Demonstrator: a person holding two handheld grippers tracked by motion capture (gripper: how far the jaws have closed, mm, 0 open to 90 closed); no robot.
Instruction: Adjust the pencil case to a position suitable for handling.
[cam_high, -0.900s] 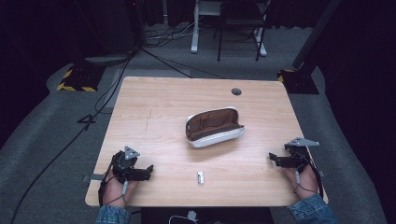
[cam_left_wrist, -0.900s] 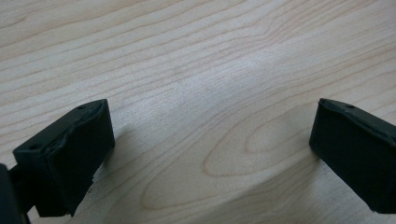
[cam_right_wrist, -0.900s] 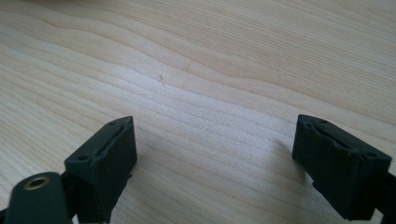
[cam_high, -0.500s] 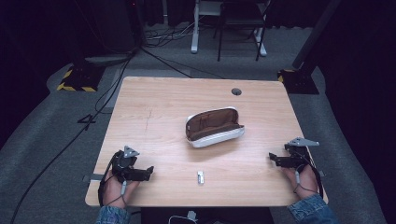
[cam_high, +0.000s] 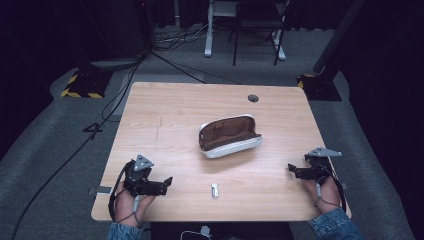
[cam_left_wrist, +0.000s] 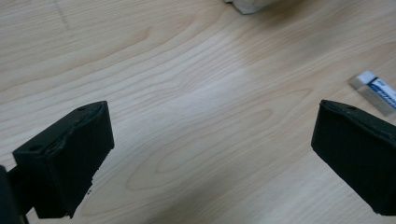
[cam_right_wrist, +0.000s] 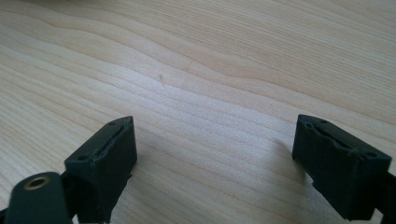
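An open white pencil case (cam_high: 229, 135) with a brown lining lies near the middle of the wooden table (cam_high: 165, 120). A small white eraser (cam_high: 215, 189) with a blue label (cam_left_wrist: 376, 88) rests near the front edge. My left gripper (cam_high: 168, 181) sits at the front left, open, jaws wide apart over bare wood (cam_left_wrist: 210, 140), pointing toward the eraser. My right gripper (cam_high: 291, 170) sits at the front right, open, with nothing between its jaws (cam_right_wrist: 215, 158). A corner of the case (cam_left_wrist: 247, 5) shows at the top of the left gripper view.
A round cable hole (cam_high: 253, 98) sits near the table's far edge. Beyond the table are cables (cam_high: 170, 60) on the grey floor, a chair and desk legs (cam_high: 250, 35), and a yellow-striped stand base (cam_high: 80, 85).
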